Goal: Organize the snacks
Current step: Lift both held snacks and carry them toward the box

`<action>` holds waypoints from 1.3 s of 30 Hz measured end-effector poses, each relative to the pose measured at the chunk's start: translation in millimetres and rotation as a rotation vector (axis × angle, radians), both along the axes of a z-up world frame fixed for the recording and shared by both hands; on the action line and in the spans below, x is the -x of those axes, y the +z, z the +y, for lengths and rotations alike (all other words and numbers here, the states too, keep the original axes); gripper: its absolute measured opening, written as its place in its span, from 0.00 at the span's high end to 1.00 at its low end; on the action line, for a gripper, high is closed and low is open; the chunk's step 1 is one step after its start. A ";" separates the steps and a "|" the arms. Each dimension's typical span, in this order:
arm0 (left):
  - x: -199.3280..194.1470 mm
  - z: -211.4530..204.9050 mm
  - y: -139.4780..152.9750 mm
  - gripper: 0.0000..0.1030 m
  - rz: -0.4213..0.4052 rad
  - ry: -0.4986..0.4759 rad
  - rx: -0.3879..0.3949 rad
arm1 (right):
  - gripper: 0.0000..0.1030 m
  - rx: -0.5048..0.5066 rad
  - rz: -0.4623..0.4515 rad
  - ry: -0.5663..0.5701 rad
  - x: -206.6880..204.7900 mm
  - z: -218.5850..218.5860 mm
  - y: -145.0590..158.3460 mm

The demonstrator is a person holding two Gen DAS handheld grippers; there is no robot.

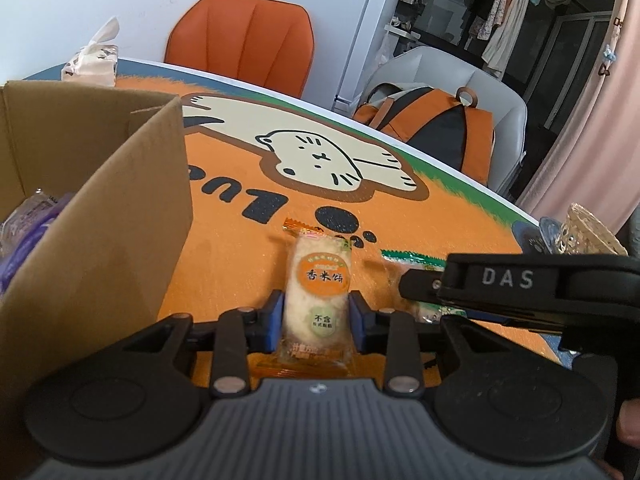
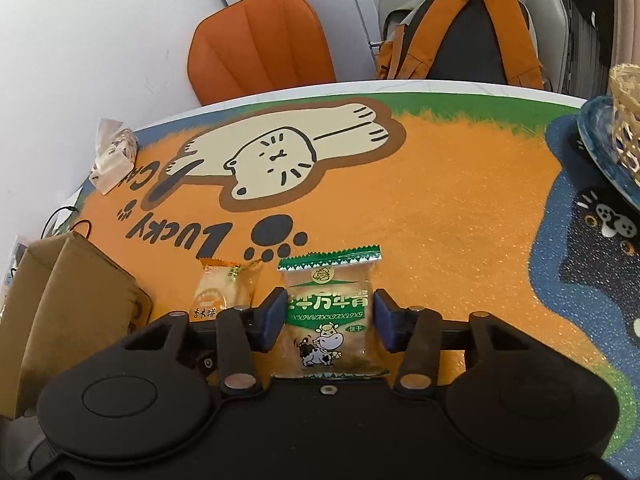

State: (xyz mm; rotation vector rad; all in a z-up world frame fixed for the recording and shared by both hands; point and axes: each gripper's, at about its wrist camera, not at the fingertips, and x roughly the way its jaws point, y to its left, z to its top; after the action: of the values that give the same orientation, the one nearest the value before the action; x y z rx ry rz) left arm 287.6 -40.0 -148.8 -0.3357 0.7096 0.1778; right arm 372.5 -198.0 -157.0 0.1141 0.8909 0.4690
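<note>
Left wrist view: the left tool (image 1: 316, 312) stands narrowly parted, its blue pads pressed against both long edges of an oblong clear-film rice cake packet with an orange round label (image 1: 318, 300), which lies flat on the desk. The packet's near end is hidden behind the tool's ribbed grey body. Just right of it, the black arm of the right tool (image 1: 520, 280) crosses the frame and covers most of a clear-film biscuit packet with a green serrated seam (image 1: 412, 262). At left, the open brown corrugated cardboard box (image 1: 100, 240) is cut off by the frame edge; purple wrappers inside it are too blurred to identify.

Right wrist view: the right tool (image 2: 329, 320) is moderately open around the biscuit packet, which bears green print and a cartoon cow and lies flat on the desk. The left pad (image 2: 273, 318) meets the packet's edge, while the right pad stands just clear of it, so no grip is closed. The rice cake packet lies just beside it to the left, partly hidden by the tool.

The desk (image 2: 460, 208) carries a grainy orange mat printed with a cream cartoon cat, paw prints and dark lettering. A woven straw basket (image 2: 626, 120) is cut off at the right edge.
</note>
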 end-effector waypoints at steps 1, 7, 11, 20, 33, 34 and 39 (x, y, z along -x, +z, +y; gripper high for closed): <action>0.4 0.0 0.0 0.68 0.002 -0.002 -0.001 | 0.54 0.001 -0.001 -0.004 2.0 -3.0 0.1; 7.7 -12.1 1.0 0.68 0.024 -0.043 -0.019 | 0.55 0.009 -0.003 -0.049 15.5 -25.2 0.6; 13.1 -18.9 3.9 0.68 0.059 -0.074 -0.023 | 0.54 0.023 -0.005 -0.072 25.7 -37.9 0.2; 12.5 -31.9 1.5 0.48 0.061 -0.110 -0.086 | 0.44 0.067 -0.019 -0.094 33.0 -42.5 -1.3; 21.7 -24.7 8.1 0.68 0.035 -0.089 -0.092 | 0.52 0.070 -0.047 -0.091 45.3 -46.0 0.5; 23.5 -24.4 10.0 0.68 0.032 -0.091 -0.084 | 0.52 0.058 -0.048 -0.095 47.6 -48.0 2.8; 33.9 -24.1 26.2 0.68 -0.006 -0.098 -0.068 | 0.52 0.024 -0.083 -0.094 59.4 -48.7 21.6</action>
State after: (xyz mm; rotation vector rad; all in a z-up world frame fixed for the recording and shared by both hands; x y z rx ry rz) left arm 253.7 -64.1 -122.6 -0.2358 0.7111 0.1073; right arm 313.1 -246.8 -135.4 0.1131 0.8057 0.3726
